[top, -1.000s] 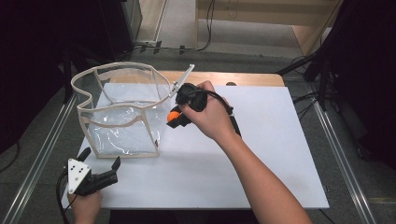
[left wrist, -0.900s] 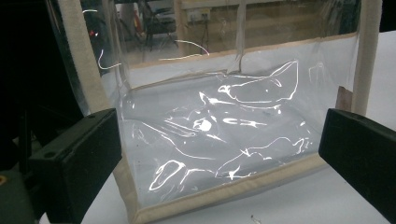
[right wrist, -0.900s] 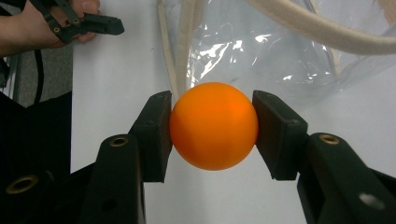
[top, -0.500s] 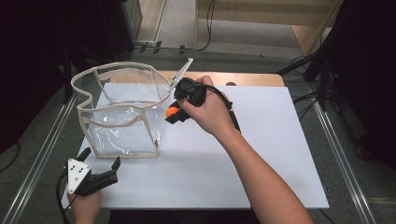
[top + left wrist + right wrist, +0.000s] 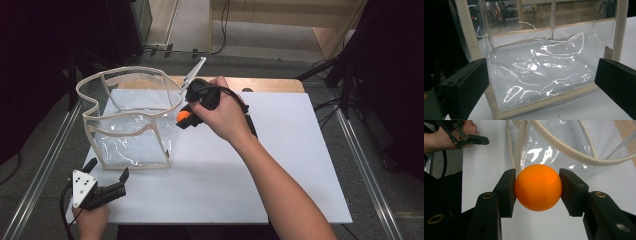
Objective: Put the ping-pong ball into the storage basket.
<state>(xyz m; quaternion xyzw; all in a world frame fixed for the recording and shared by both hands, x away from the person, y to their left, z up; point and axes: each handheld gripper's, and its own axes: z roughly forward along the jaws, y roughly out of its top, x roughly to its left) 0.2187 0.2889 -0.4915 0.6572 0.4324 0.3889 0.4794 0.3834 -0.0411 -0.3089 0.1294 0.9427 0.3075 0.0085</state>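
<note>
Your right gripper [image 5: 537,187] is clamped on the orange ball [image 5: 538,187], one pad on each side (ball held off the white table top [image 5: 280,165]). You have it just beside the clear bag [image 5: 131,120], at the bag's right upper rim. Your left gripper [image 5: 107,186] sits at the near left corner of the table, jaws spread wide, nothing between them, facing the bag
</note>
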